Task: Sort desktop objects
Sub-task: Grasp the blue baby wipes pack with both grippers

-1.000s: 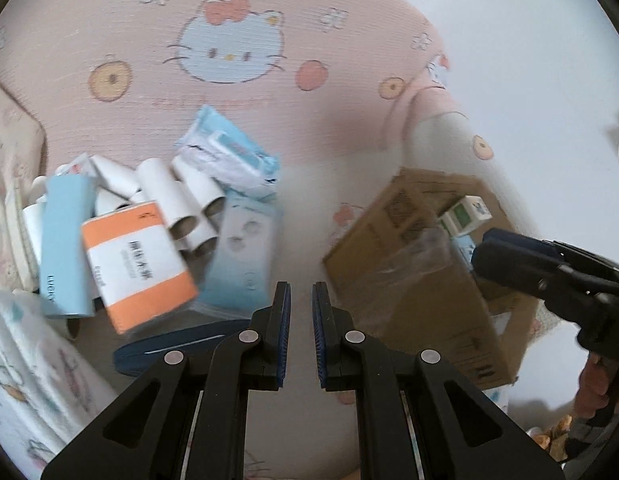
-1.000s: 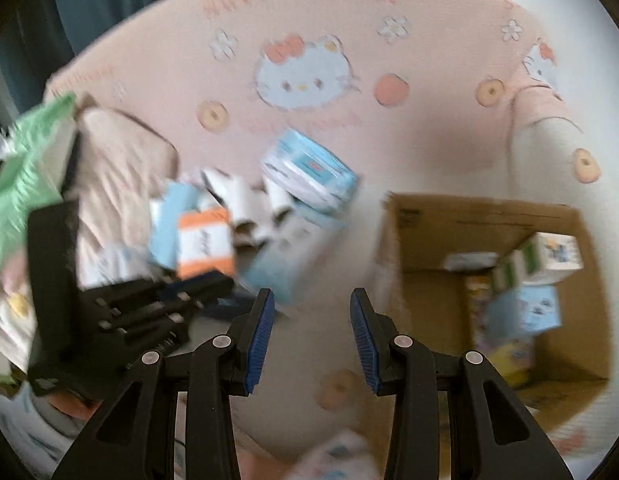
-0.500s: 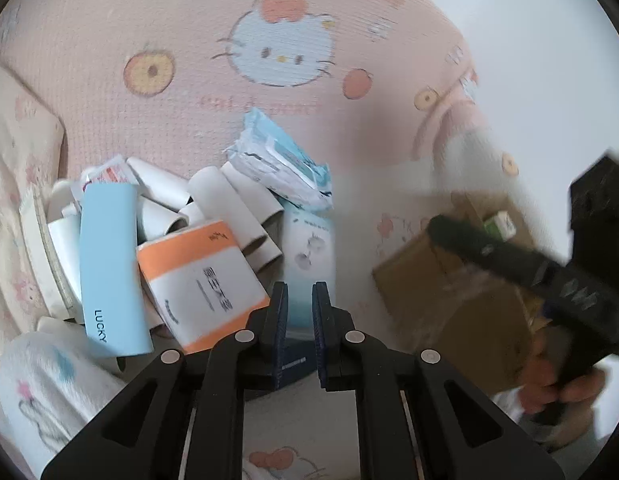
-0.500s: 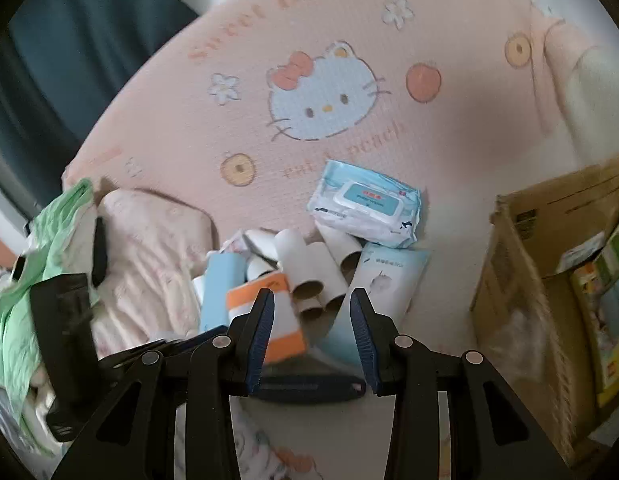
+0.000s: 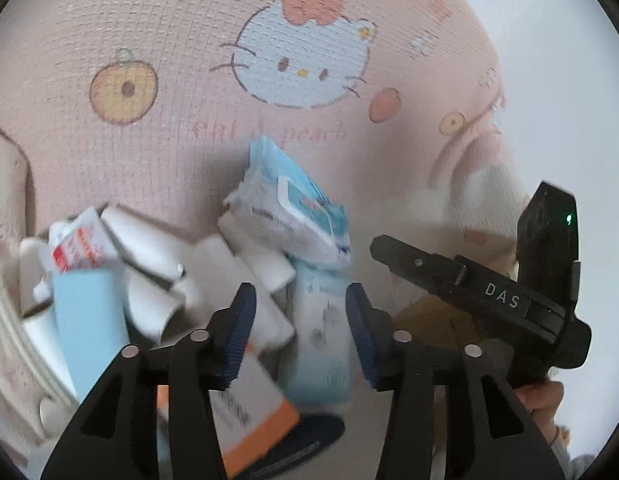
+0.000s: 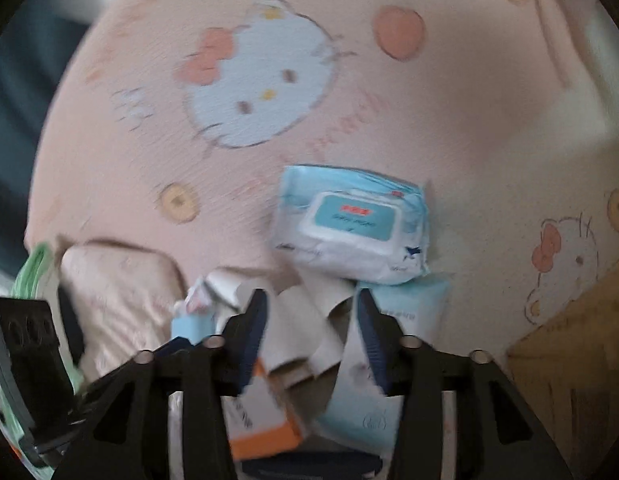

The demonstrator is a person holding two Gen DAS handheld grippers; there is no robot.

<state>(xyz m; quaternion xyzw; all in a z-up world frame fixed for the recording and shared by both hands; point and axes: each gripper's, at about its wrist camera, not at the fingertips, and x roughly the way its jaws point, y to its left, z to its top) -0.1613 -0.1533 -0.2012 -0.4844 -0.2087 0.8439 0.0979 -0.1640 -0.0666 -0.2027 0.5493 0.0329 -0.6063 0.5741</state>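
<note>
A pile lies on the pink cartoon-cat blanket point(image 5: 169, 40): a wet-wipes pack point(image 5: 293, 216), a light blue pouch point(image 5: 319, 344), several white paper tubes point(image 5: 153, 280), an orange-and-white box point(image 5: 253, 412) and a light blue carton point(image 5: 85, 320). My left gripper point(image 5: 299, 316) hovers over the pouch with its jaws opening and its pads touching nothing. My right gripper point(image 6: 311, 320) hangs over the tubes point(image 6: 305, 312), beside the pouch point(image 6: 409, 304) and below the wipes pack point(image 6: 349, 224). Its jaws are opening too and grip nothing.
A brown cardboard box point(image 6: 569, 360) stands at the right edge. A beige cushion point(image 6: 121, 292) and a green packet point(image 6: 29, 272) lie left of the pile. A dark blue flat thing point(image 5: 309, 436) lies under the orange box. The right gripper's body point(image 5: 469, 284) shows in the left wrist view.
Both grippers came down closer over the pile and both pairs of jaws widened. The cardboard box slid out of the left view toward the right edge.
</note>
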